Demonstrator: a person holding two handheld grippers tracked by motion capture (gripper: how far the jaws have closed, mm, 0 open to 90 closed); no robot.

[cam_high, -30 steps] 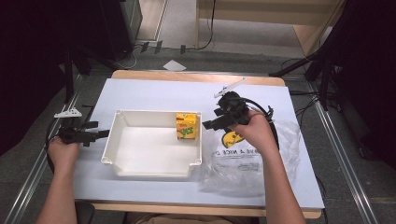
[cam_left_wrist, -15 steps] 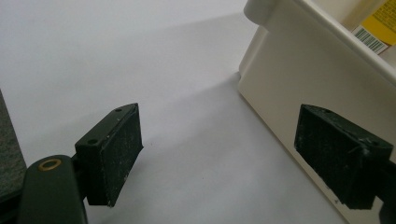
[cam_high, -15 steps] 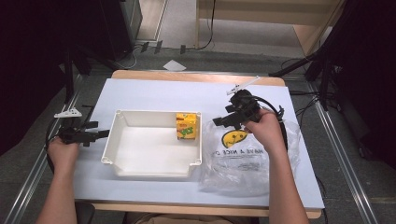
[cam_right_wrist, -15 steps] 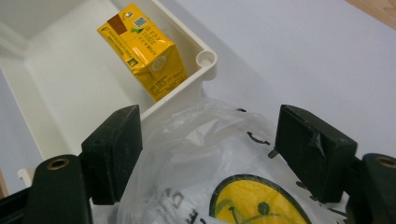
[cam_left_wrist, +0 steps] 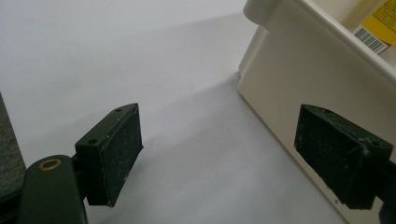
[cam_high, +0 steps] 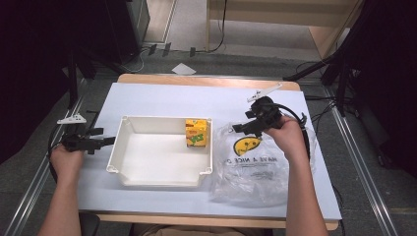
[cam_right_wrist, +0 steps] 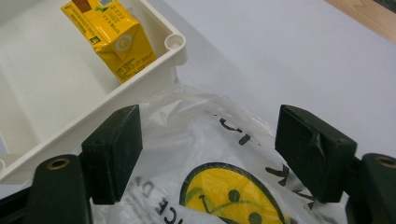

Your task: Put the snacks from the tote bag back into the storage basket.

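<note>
A white tub (cam_high: 125, 147) sits mid-table, and a yellow carton (cam_high: 195, 132) stands upright in its far right corner. To its right lies a clear plastic bag (cam_high: 255, 169) printed with a yellow smiley face (cam_high: 247, 146). My right gripper (cam_high: 238, 130) hovers open above the bag's top edge, jaws pointing toward the tub; in the right gripper view the bag (cam_right_wrist: 219, 154) lies between the jaws and the carton (cam_right_wrist: 112, 35) beyond. My left gripper (cam_high: 105, 142) rests open on the table just left of the tub, whose wall (cam_left_wrist: 289, 84) fills the space ahead.
A white sheet (cam_high: 196, 101) covers the wooden table (cam_high: 147, 78). Black cables trail from both grippers. Metal rails (cam_high: 364, 162) run along both sides of the table, and a dark stand (cam_high: 339, 73) rises at the right.
My right gripper has drawn back from the tub's right edge to the right, over the bag's top. The left gripper has stayed put.
</note>
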